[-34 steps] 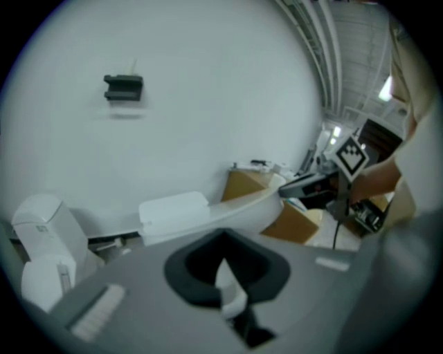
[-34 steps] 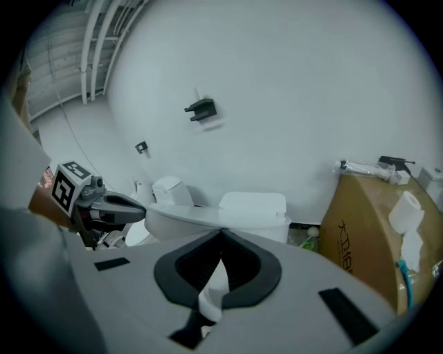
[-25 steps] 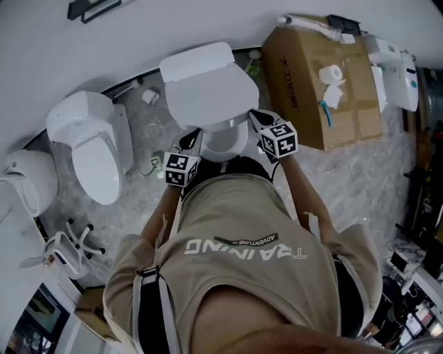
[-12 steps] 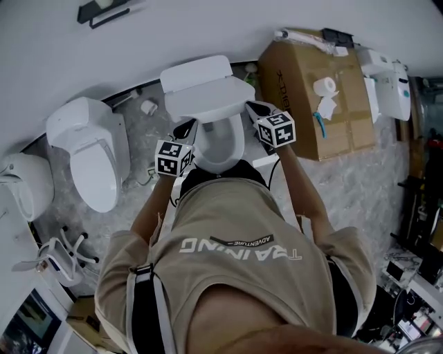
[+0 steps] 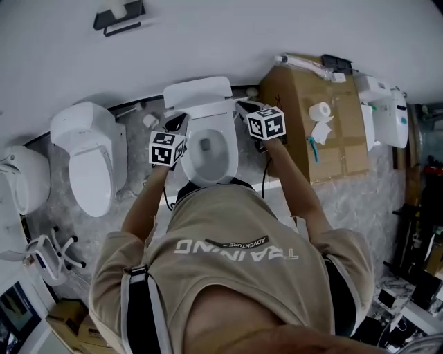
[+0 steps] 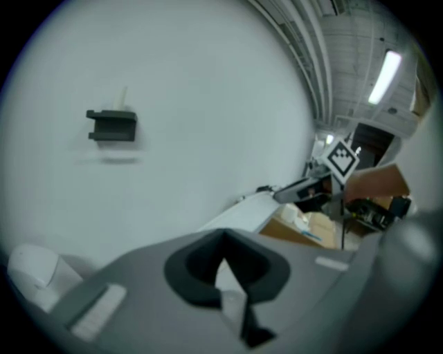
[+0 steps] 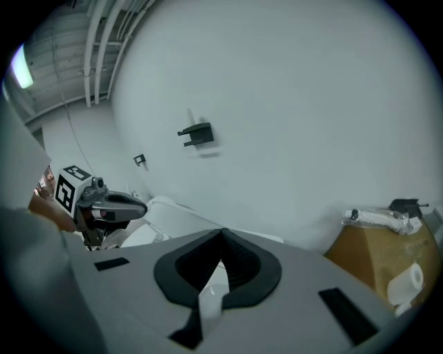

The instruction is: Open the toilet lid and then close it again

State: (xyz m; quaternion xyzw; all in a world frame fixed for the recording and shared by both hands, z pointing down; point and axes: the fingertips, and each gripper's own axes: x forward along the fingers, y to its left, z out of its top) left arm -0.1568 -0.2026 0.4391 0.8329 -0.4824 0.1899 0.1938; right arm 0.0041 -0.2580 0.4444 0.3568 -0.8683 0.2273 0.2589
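The head view looks steeply down from above the person's shoulders. Each gripper view sits close behind its own jaws, facing the far wall (image 6: 194,83). The left one catches the right gripper (image 6: 280,195) at right, the right one the left gripper (image 7: 138,205) at left. All three share the black wall holder (image 5: 119,15) and the raised toilet lid (image 5: 197,95).

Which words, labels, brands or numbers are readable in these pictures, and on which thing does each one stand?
"TRAINING": upside-down, on the back of the person's beige shirt.
"ADVENTURE": small, on the dark strip on that shirt.
Brown cardboard box: dark print, too small to read.
Marker cubes of the left gripper and right gripper, which hold the white toilet lid: square patterns only, no words.
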